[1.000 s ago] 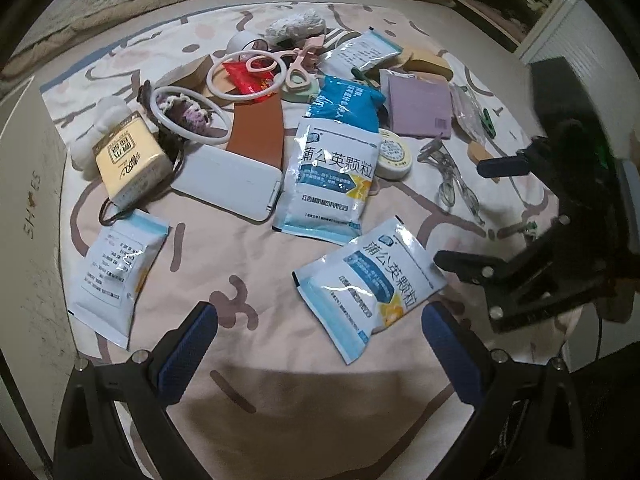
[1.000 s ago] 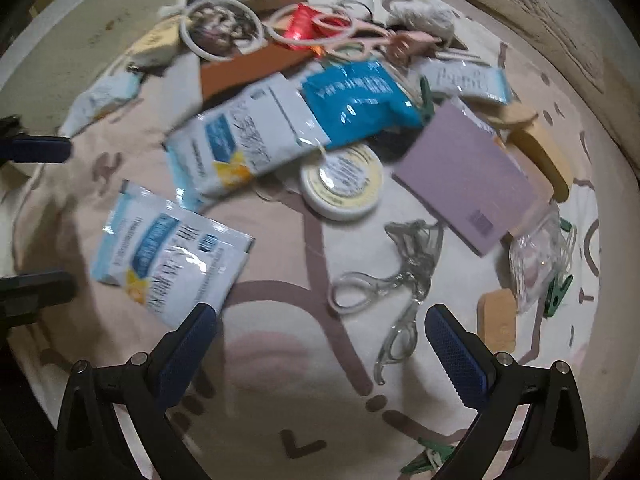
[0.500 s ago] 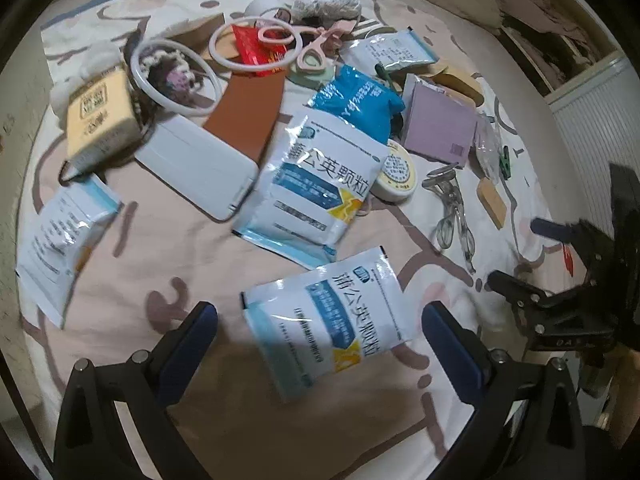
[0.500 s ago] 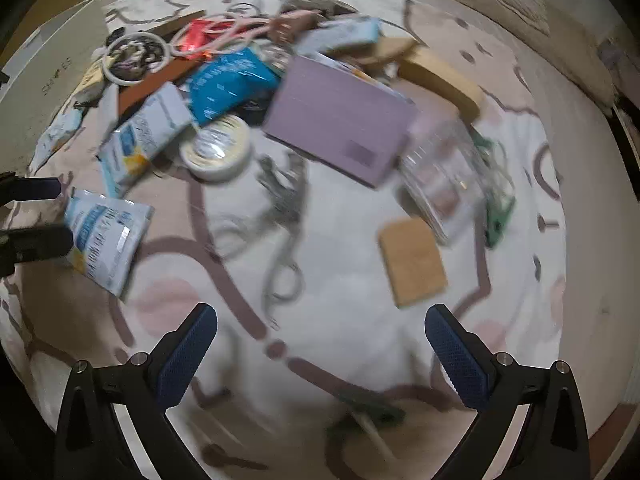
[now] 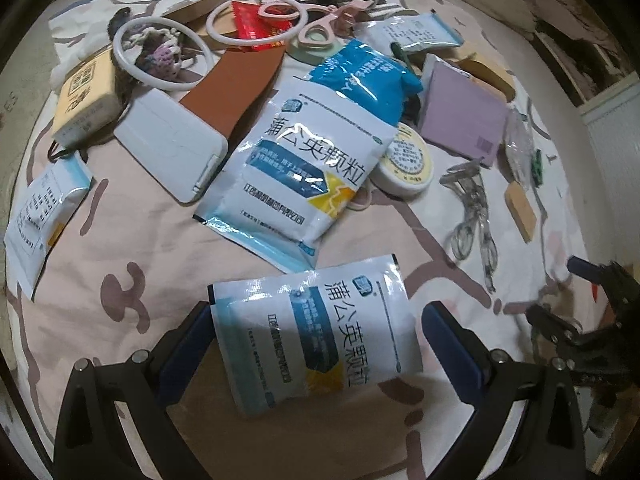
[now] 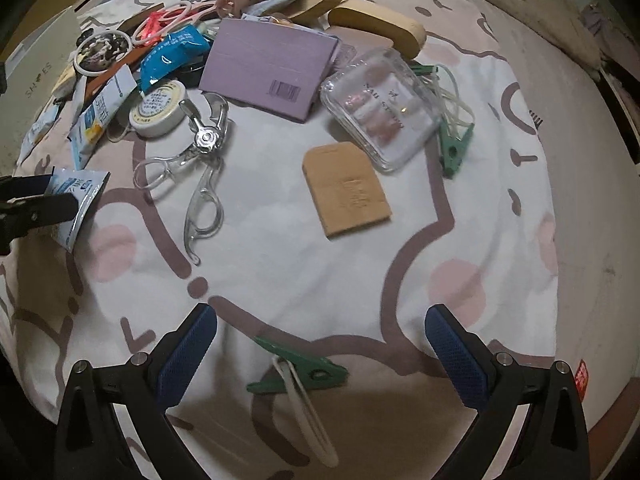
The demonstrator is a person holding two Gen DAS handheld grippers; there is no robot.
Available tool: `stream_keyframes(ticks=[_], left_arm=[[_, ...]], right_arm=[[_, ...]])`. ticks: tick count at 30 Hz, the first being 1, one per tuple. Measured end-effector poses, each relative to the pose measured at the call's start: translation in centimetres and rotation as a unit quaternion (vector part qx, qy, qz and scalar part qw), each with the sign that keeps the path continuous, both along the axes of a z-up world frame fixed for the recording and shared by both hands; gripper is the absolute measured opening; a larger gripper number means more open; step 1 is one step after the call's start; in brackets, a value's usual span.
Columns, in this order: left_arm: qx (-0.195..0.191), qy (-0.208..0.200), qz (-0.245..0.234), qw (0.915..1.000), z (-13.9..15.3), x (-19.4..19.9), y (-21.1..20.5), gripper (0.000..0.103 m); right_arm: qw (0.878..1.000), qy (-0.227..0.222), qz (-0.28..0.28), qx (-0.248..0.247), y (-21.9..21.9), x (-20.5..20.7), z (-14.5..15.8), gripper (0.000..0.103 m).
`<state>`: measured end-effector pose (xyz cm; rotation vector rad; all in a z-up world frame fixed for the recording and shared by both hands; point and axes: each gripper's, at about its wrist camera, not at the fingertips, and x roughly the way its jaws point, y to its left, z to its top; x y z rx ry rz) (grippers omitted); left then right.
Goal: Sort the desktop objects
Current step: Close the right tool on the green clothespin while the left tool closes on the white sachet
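left gripper (image 5: 316,340): jaws spread wide, low | right gripper (image 6: 320,340): jaws spread wide, low

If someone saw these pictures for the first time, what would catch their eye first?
Probably the white-and-blue sachet lying between the left gripper's open fingers, with a matching sachet just beyond it among the clutter. In the right wrist view, the open right gripper hangs over a green clothespin, with a clear box farther off.
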<state>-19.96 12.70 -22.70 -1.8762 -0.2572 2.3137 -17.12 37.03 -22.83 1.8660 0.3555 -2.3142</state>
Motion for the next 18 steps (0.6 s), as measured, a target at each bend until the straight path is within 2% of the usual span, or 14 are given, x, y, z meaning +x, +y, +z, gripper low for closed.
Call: stream_keyframes(ticks=[4,8,13,15,16,18], left_arm=[[-0.017,0.016,0.009,0.9997,-0.2,0.4,0.4,0.103],[-0.048,0.043,0.006,0.9979,-0.5,1.1,1.2,0.103],[-0.07,0.068,0.009,0.9951,-0.9,1.8,1.7,0.103],[-0.077,0.079,0.009,0.9939,-1.0,2.2,1.8,0.103],[-0.081,0.082,0.007,0.9933,-1.1,2.3,1.8,0.103],[-0.086,0.095,0.001,0.9918,-1.2,2.7,1.9,0.103]], right_arm=[[0.999,0.031,0.006,-0.016,0.4,0.7,1.1,0.103],[0.995,0.088,0.0,-0.047,1.4,2.2,2.3,0.103],[0.986,0.132,-0.038,-0.099,3.3,2.8,1.1,0.103],[0.983,0.146,-0.039,-0.104,3.3,3.2,0.8,0.103],[0.982,0.151,-0.04,-0.104,3.2,5.1,1.4,0.103],[0.981,0.163,-0.038,-0.101,3.0,5.1,0.6,0.103]])
